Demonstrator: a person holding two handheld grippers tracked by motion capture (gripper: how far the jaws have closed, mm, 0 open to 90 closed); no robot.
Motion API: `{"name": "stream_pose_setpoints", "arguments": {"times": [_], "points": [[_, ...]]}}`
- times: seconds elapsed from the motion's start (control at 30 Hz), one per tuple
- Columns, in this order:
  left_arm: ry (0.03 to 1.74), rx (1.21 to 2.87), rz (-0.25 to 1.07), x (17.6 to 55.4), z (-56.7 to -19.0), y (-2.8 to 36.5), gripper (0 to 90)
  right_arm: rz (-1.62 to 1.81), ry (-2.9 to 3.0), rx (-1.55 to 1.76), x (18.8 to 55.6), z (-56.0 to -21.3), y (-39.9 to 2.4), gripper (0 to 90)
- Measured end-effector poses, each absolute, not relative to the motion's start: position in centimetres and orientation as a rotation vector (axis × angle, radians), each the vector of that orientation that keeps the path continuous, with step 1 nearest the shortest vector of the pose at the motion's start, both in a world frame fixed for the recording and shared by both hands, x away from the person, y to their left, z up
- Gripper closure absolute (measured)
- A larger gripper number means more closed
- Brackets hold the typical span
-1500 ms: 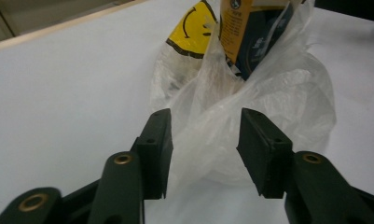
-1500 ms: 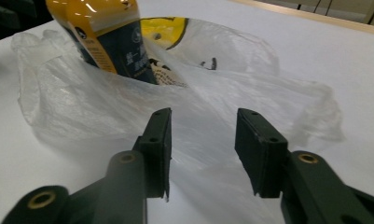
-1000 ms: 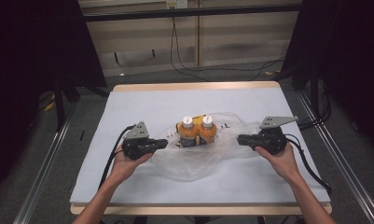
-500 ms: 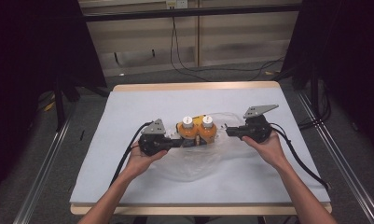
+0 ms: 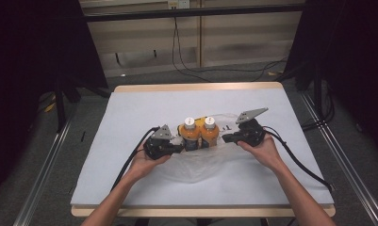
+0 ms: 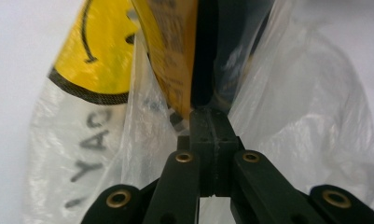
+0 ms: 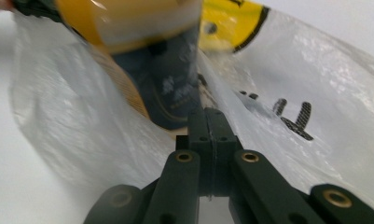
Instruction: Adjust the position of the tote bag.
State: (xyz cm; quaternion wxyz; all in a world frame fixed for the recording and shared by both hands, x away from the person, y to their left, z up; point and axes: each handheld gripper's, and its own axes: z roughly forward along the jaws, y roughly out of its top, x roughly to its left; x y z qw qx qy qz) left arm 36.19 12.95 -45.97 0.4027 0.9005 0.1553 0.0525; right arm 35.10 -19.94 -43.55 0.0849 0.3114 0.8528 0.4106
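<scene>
Two orange bottles (image 5: 189,135) (image 5: 209,132) with white caps stand side by side inside a clear plastic bag (image 5: 196,165) on the white table. My left gripper (image 5: 179,148) lies at the bag's left side, close against the left bottle. Its jaws are shut, with the bag's film (image 6: 142,154) gathered at their tips (image 6: 211,116). My right gripper (image 5: 225,138) meets the bag from the right. Its jaws have just been closing and are now together (image 7: 211,116) on the film (image 7: 268,126), close to a bottle's dark label (image 7: 170,88).
The white sheet (image 5: 130,113) covers a wooden table with its edge (image 5: 196,87) at the back. Black cables (image 5: 299,160) trail from both grippers towards the front. A metal rail (image 5: 45,174) runs along the left side of the table.
Both hands moved inward from the bag's outer sides to right beside the bottles. Both grippers tilted so that their grey plates show.
</scene>
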Motion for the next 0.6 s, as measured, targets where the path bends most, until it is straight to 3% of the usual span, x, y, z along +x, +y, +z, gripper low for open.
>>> {"name": "stream_pose_setpoints", "arguments": {"times": [0.6], "points": [[0.406,2.434,0.201,36.3,-47.2,12.5,90.0,0.906,2.655,0.909,36.3,-47.1,-18.3,90.0]]}}
